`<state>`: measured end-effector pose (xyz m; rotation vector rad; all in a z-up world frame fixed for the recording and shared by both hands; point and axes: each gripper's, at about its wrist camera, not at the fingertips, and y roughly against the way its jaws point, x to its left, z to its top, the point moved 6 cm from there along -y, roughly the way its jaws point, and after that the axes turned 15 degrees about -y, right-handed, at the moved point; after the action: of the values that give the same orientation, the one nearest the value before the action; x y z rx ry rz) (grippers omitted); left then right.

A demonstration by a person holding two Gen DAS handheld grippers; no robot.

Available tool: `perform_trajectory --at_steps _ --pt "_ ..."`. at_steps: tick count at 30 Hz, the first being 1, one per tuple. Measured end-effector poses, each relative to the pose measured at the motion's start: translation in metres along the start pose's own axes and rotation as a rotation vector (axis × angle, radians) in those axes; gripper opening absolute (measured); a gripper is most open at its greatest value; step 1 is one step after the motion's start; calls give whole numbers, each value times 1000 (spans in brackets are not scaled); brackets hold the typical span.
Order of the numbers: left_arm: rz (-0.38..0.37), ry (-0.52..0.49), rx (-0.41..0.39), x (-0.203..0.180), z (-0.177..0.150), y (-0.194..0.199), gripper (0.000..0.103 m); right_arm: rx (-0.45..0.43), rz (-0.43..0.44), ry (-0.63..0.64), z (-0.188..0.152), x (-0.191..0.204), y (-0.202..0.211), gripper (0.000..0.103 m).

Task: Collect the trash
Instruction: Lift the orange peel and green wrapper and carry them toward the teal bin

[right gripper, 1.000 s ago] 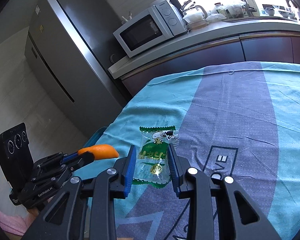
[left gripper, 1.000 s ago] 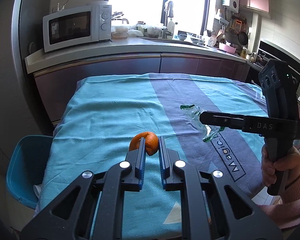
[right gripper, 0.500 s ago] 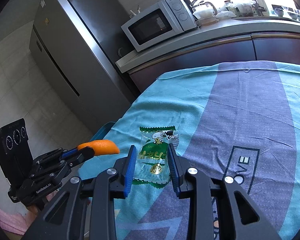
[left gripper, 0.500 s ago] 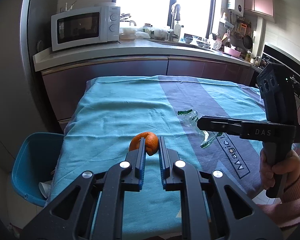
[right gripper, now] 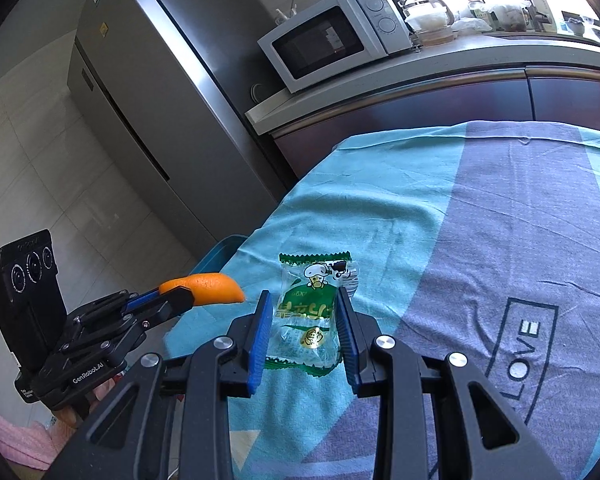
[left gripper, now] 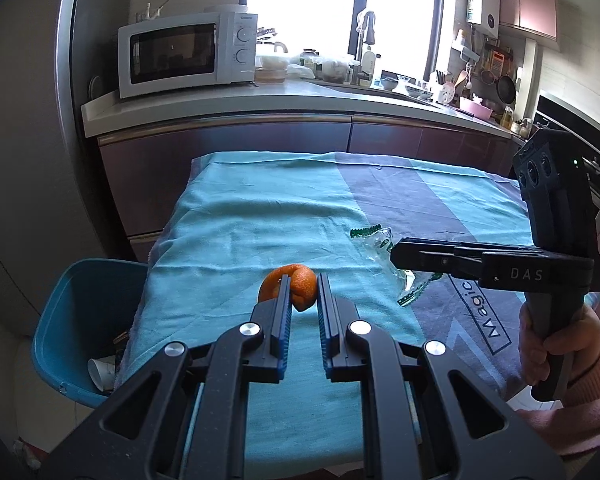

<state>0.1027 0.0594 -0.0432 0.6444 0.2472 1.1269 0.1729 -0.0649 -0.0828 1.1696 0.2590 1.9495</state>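
left gripper [left gripper: 302, 300]: we see its jaws nearly together, pinching the orange peel [left gripper: 290, 288]; the peel is off the cloth and sticks out past the fingertips
right gripper [right gripper: 303, 320]: jaws narrow, clamped on both side edges of the snack wrapper [right gripper: 310, 312]; the wrapper is held above the tablecloth [left gripper: 260, 216], bowed between the pads
bin [left gripper: 72, 328]: blue, on the floor at the table's left edge, a paper cup [left gripper: 100, 368] and other scraps already inside; we judge this is where both pieces go
step: both items picked up, neither over the bin yet, we think the carry to the left is in hand
risk peel: it is held by a thin curled edge, so we think a jolt or tilt could let it slip out and land on the cloth or floor short of the bin
risk wrapper: thin crinkly film, gripped only at the edges; it could buckle and slide free, or cling to a pad on release
risk crowding: both grippers sit near each other; heading to one bin together, we think they may bump
risk miss: the table edge partly overhangs the bin from here, so an early release hits the cloth
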Motion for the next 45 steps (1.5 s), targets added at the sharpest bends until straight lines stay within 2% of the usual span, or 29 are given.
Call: perform_trajectory --at_steps 35,36,37,45 --pt "56 55 -6 34 -10 10 13 57 40 31 -5 28 -33 30" --pt "57 57 -7 35 -10 10 13 58 42 33 -6 29 -34 29" --pt "58 59 -7 36 -11 11 13 64 44 34 -6 30 -35 21" --pt "65 74 -2 42 -15 10 13 89 46 40 -9 36 -43 20"
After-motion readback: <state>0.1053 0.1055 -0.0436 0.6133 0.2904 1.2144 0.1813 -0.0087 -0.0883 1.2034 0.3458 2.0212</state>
